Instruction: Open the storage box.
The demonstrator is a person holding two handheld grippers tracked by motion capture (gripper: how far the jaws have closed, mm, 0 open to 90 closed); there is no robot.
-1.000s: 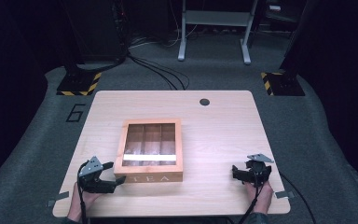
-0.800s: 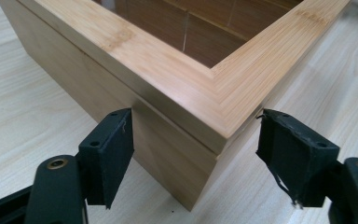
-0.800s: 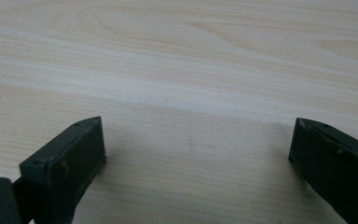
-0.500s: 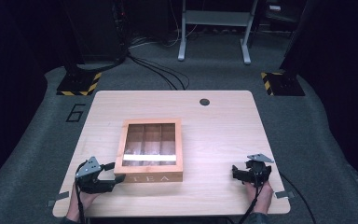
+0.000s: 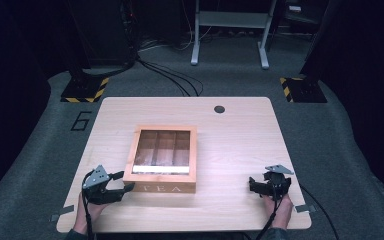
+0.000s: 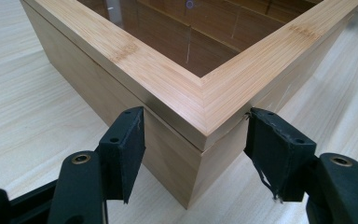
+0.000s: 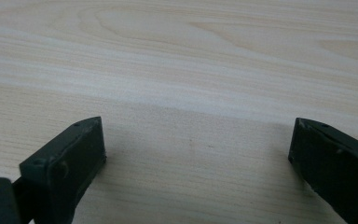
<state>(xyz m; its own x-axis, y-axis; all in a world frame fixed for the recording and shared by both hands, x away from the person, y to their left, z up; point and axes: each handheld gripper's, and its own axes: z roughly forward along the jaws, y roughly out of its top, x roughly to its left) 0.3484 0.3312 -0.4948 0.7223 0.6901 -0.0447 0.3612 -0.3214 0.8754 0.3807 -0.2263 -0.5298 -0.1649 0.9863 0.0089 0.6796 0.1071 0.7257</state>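
Note:
A wooden tea box (image 5: 162, 187) with a glass lid and "TEA" on its front stands left of centre on the light wooden table (image 5: 230, 140). My left gripper (image 5: 125, 181) is open at the box's near left corner. In the left gripper view the box corner (image 6: 205, 93) sits between the two spread fingers (image 6: 126, 144), one on each side wall just below the lid seam; I cannot tell if they touch. My right gripper (image 5: 252, 185) rests open near the table's front right. Bare table top (image 7: 191, 56) lies between its jaws, as on my right gripper (image 7: 196, 140).
A round cable hole (image 5: 219, 109) is set near the table's far edge. Beyond the table, two floor bases with yellow-black stripes (image 5: 85, 90) (image 5: 302, 90), cables (image 5: 170, 75) and a grey metal frame (image 5: 230, 20) stand on the carpet.
My left gripper has edged right, up to the box's near left corner. The right gripper and the box have stayed put.

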